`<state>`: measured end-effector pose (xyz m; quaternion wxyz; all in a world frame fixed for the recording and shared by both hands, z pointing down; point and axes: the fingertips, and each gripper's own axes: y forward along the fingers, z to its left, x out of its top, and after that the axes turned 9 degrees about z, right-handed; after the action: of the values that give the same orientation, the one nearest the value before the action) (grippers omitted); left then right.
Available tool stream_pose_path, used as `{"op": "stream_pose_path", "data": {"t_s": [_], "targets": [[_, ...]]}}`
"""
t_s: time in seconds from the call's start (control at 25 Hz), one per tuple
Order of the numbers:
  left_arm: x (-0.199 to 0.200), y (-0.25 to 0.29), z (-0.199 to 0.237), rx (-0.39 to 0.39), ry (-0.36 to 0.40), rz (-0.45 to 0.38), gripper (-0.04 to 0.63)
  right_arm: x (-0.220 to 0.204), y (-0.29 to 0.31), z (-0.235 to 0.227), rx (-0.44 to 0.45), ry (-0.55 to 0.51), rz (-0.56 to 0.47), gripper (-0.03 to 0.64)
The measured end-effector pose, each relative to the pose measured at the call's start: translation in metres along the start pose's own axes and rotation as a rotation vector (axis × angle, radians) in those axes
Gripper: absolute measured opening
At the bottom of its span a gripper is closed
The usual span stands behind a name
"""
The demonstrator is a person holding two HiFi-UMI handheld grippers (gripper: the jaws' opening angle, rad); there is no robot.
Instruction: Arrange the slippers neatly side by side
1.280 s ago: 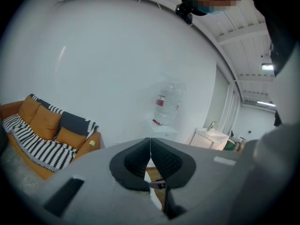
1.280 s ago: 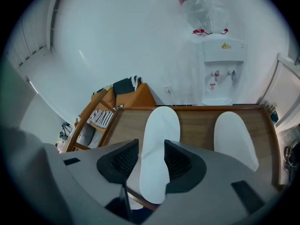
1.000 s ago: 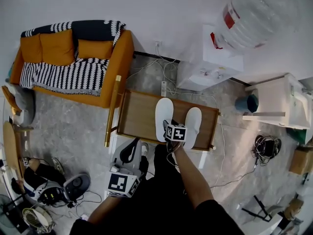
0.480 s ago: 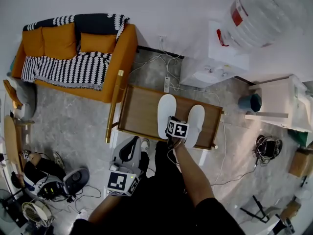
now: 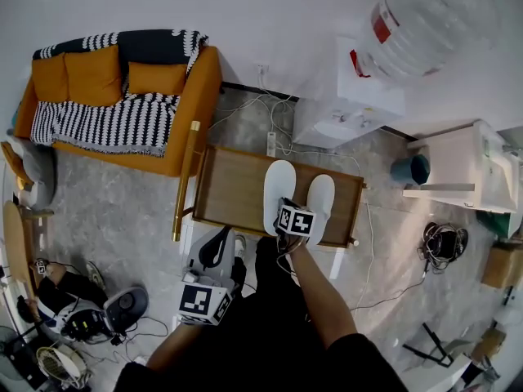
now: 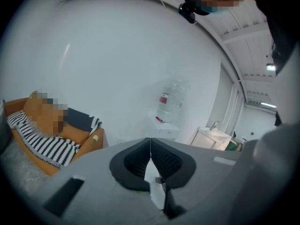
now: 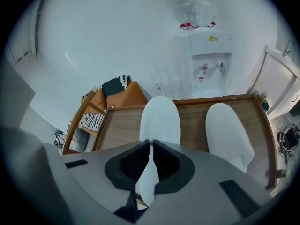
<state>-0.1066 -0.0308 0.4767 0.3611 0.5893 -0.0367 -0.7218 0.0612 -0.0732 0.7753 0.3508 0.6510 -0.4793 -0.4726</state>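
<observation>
Two white slippers lie toe-away on a wooden tray table (image 5: 229, 194). In the head view the left slipper (image 5: 278, 188) is set slightly farther back than the right slipper (image 5: 320, 204). My right gripper (image 5: 288, 212) is at the heel of the left slipper (image 7: 160, 118). Its jaws have just been closing, and the pads now pinch the white heel edge. The right slipper (image 7: 227, 135) lies free beside it. My left gripper (image 5: 222, 243) hangs off the table's near left corner, shut (image 6: 150, 142) with nothing in it, and points at the wall.
An orange sofa (image 5: 122, 96) with a striped throw stands to the left. Behind the table is a water dispenser (image 5: 351, 96), and cables (image 5: 278, 129) run across the floor. A white cabinet (image 5: 466, 170) is at the right. A fan and other gear (image 5: 90, 317) sit at lower left.
The head view has swayed a little. The right gripper stays at the heel of the left slipper, and both slippers and the left gripper keep their places.
</observation>
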Motion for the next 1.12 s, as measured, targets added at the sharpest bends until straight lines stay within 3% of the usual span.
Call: {"op": "stream_pose_path", "data": {"t_s": [0.48,1.12], "targets": [[0.0,0.009,-0.023,-0.086,0.047,0.01,0.017,-0.009,-0.032,-0.019,0.0,0.077,-0.045,0.031],[-0.006,0.034,-0.046,-0.117,0.075,0.058,0.017,-0.028,-0.003,-0.053,-0.014,0.082,0.017,0.031]]}}
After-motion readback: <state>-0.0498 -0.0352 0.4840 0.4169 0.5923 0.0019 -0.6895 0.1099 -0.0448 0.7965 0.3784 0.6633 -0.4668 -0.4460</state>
